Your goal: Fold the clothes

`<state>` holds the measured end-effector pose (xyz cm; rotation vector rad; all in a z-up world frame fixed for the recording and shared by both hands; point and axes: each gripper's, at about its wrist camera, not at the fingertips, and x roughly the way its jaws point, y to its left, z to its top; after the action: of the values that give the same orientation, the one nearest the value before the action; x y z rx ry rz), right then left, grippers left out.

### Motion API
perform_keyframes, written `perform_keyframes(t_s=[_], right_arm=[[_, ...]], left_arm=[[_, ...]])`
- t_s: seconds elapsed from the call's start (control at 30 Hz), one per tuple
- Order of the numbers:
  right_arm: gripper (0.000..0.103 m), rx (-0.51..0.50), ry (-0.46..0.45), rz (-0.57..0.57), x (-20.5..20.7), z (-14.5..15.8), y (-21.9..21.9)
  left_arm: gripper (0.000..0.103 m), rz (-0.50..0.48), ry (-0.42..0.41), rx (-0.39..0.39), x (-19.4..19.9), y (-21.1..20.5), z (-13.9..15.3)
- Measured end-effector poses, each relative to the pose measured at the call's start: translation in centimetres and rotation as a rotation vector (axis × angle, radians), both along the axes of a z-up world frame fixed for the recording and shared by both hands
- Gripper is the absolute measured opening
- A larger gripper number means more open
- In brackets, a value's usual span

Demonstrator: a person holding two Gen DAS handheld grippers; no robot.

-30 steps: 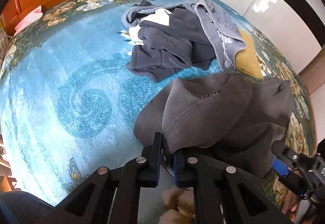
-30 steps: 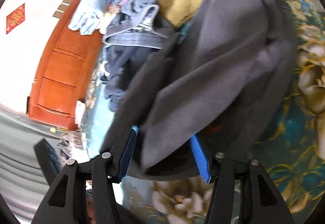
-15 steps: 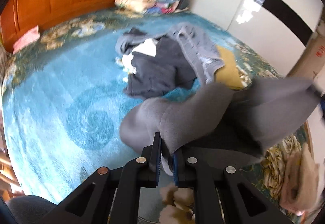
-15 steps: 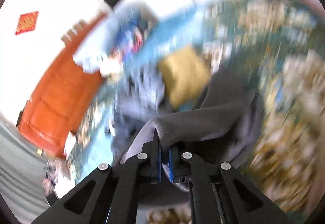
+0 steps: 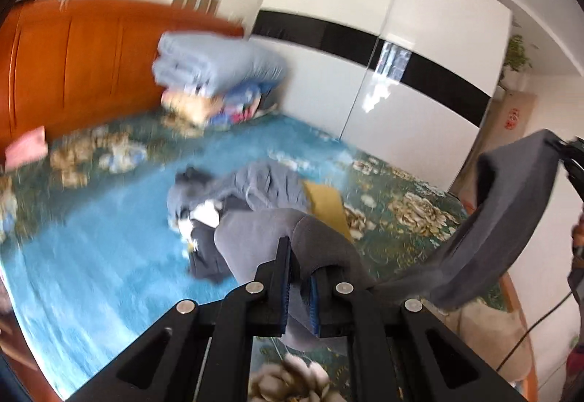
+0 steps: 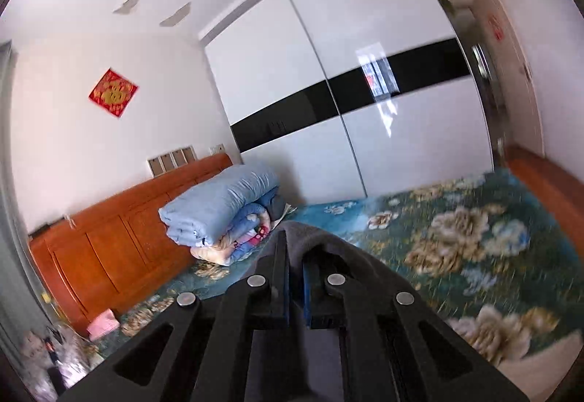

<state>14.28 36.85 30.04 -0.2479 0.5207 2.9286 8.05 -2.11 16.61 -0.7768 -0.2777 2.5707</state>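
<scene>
A grey garment (image 5: 503, 219) hangs lifted above the bed between my two grippers. My left gripper (image 5: 300, 269) is shut on one edge of it, the cloth bunched over its fingers. My right gripper (image 6: 295, 258) is shut on another edge of the grey garment (image 6: 328, 248); it also shows at the right edge of the left wrist view (image 5: 567, 154), holding the cloth's high corner. A pile of grey and dark clothes (image 5: 233, 205) with a mustard piece (image 5: 325, 205) lies on the blue floral bedspread (image 5: 91, 256) beyond my left gripper.
Folded quilts (image 6: 222, 216) are stacked against the orange wooden headboard (image 6: 120, 248). A white wardrobe with a black stripe (image 6: 346, 103) stands past the bed. A pink item (image 5: 27, 148) lies near the headboard. The bedspread's floral border (image 6: 474, 245) runs along the right.
Both grippers have risen and tilted up, lifting the grey garment off the bed and spreading it between them. The right gripper closed on the cloth a second ago.
</scene>
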Motion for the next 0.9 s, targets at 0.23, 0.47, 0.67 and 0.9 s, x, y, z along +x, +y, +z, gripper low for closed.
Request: perform_keyframes(t_s=[0.23, 0.47, 0.67, 0.9], right_arm=[[0.005, -0.094, -0.077, 0.063, -2.7, -2.4, -0.1], [0.004, -0.134, -0.173, 0.091, -2.0, -6.7, 0.9], [0.004, -0.185, -0.161, 0.027, -0.5, -8.1, 3.4], [0.004, -0.08, -0.068, -0.032, 1.1, -2.9, 4.2]], left_arm=[[0.009, 0.112, -0.221, -0.016, -5.0, -3.8, -5.6], [0.009, 0.168, -0.276, -0.046, -8.6, -4.9, -7.6], [0.009, 0.159, -0.255, 0.025, -7.5, -5.1, -6.3], [0.009, -0.043, -0.148, 0.122, -2.8, -2.5, -0.3]])
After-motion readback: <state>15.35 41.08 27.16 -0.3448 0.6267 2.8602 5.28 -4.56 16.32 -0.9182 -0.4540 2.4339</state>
